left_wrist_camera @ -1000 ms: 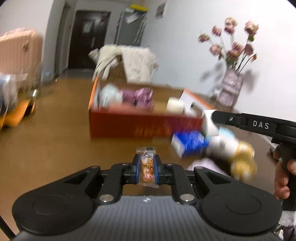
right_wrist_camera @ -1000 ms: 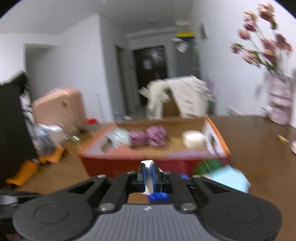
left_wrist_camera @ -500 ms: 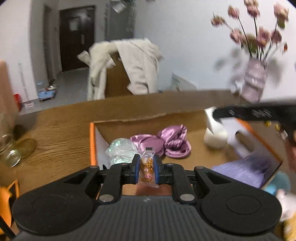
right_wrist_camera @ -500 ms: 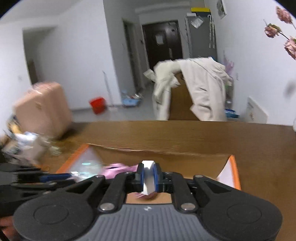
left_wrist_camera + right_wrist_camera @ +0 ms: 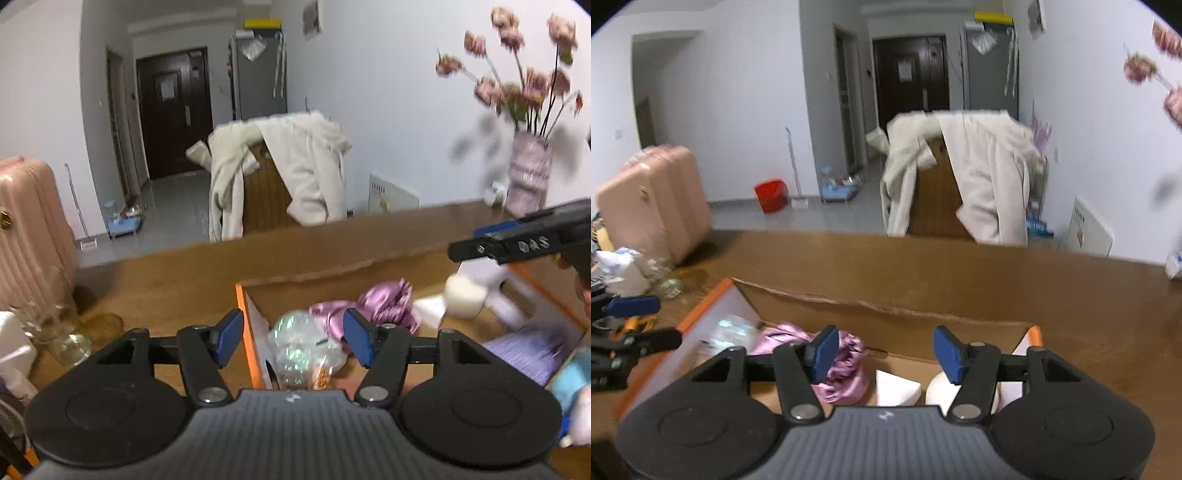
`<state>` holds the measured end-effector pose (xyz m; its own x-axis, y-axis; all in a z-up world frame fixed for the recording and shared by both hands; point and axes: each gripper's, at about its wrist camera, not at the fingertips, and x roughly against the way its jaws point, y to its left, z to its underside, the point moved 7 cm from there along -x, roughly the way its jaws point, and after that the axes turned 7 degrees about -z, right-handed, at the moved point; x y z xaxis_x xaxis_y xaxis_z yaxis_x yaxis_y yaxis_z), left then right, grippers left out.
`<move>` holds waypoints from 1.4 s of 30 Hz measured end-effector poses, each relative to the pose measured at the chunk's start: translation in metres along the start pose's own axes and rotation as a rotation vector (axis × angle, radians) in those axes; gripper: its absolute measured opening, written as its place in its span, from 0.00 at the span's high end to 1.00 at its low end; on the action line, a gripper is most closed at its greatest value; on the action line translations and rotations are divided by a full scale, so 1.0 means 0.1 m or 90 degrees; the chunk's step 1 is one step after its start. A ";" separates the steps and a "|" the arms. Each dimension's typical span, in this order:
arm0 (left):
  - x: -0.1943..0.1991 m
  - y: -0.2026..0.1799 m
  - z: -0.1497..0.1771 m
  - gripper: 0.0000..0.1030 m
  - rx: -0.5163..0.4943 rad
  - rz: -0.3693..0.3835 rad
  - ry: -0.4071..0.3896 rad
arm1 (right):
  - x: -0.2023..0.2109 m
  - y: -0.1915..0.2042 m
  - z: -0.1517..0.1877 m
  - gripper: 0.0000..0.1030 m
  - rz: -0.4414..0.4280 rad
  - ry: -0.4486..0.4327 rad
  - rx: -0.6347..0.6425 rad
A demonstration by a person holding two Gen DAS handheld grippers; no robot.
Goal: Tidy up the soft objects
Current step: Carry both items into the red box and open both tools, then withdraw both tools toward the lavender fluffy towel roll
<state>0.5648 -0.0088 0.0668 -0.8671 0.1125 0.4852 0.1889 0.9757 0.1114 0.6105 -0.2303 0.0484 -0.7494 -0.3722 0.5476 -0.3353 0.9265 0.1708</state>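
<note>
Through the left wrist camera, my left hand-held gripper (image 5: 291,338) has just been opening and its jaws now stand apart with nothing pressed between them; the small snack packet (image 5: 320,374) lies blurred just below them, at about 6 o'clock from the jaw gap, beside a crinkly clear bag (image 5: 295,341) in the near-left corner of the cardboard box (image 5: 248,332). At 1 o'clock from the jaws sits the purple satin scrunchie (image 5: 384,304), and at 3 o'clock a cream round piece (image 5: 463,297), with the other gripper's finger reaching in above it. Through the right wrist camera, my right hand-held gripper (image 5: 882,349) has likewise just been opening and holds nothing; a white wedge-shaped sponge (image 5: 897,387) lies on the box floor right beneath it at 6 o'clock, the scrunchie at 8 o'clock, the cream piece at 5 o'clock. I judge this the release step: both items are dropped into the box on the tabletop (image 5: 960,273). Next I'd lift both grippers clear of the box walls and go after whatever soft things remain outside, such as the blue plush at 4 o'clock in the left view.
</note>
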 end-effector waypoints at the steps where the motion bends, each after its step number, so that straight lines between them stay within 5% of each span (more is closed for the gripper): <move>1: 0.13 0.01 -0.05 0.37 0.004 0.000 -0.012 | 0.12 0.03 -0.03 0.42 -0.003 -0.008 0.005; 11: 1.50 -0.01 -0.10 0.24 0.028 -0.009 -0.105 | 1.76 0.67 0.10 0.24 -0.010 -0.110 0.112; 21: 2.59 -0.22 0.68 0.17 0.122 -0.014 -0.131 | 3.03 1.32 0.80 0.13 -0.014 -0.213 0.170; 30: 3.41 -0.23 1.45 0.02 0.175 -0.038 -0.169 | 3.20 1.36 1.94 0.13 -0.025 -0.208 0.070; 42: 3.64 -0.34 2.00 0.02 0.170 -0.067 -0.138 | 3.40 1.46 2.85 0.13 0.019 -0.203 0.019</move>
<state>0.1510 0.0363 0.0662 -0.9583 0.0183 0.2850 -0.0089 0.9955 -0.0940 0.1442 -0.2375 0.0259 -0.8989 -0.3477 0.2665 -0.3234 0.9371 0.1315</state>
